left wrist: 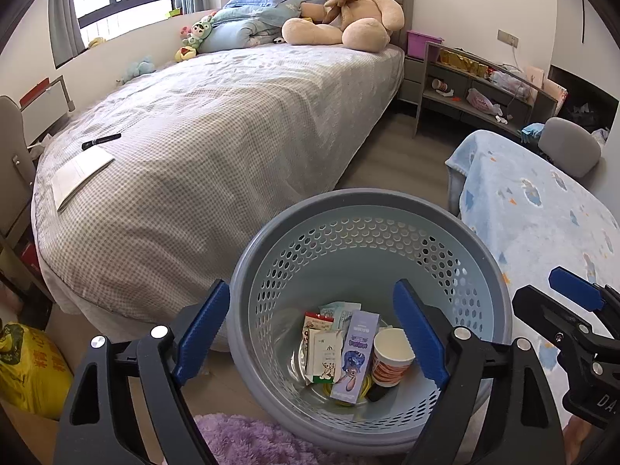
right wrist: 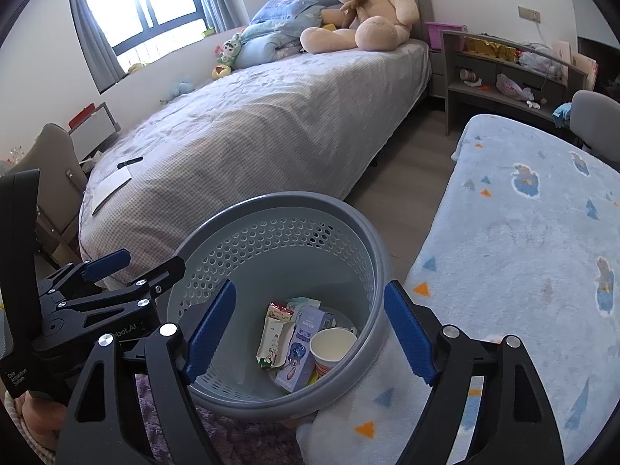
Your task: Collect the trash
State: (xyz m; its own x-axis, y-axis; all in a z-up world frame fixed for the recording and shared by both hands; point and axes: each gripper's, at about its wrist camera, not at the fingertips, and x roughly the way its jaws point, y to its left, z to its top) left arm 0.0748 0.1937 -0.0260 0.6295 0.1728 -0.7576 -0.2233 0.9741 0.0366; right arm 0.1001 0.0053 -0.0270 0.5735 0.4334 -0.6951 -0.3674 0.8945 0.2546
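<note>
Both grippers, left (left wrist: 316, 331) and right (right wrist: 310, 329), wide open and empty above the trash basket (left wrist: 500, 271).

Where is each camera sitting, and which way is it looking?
Left wrist: rides the left gripper, looking down into the grey basket beside the bed; its own blue fingers show, open, with the right gripper at the right edge.
Right wrist: rides the right gripper, facing the same basket from beside the blue blanket; the left gripper shows at left.
Shared: basket with paper cup, bed, teddy bear.
</note>
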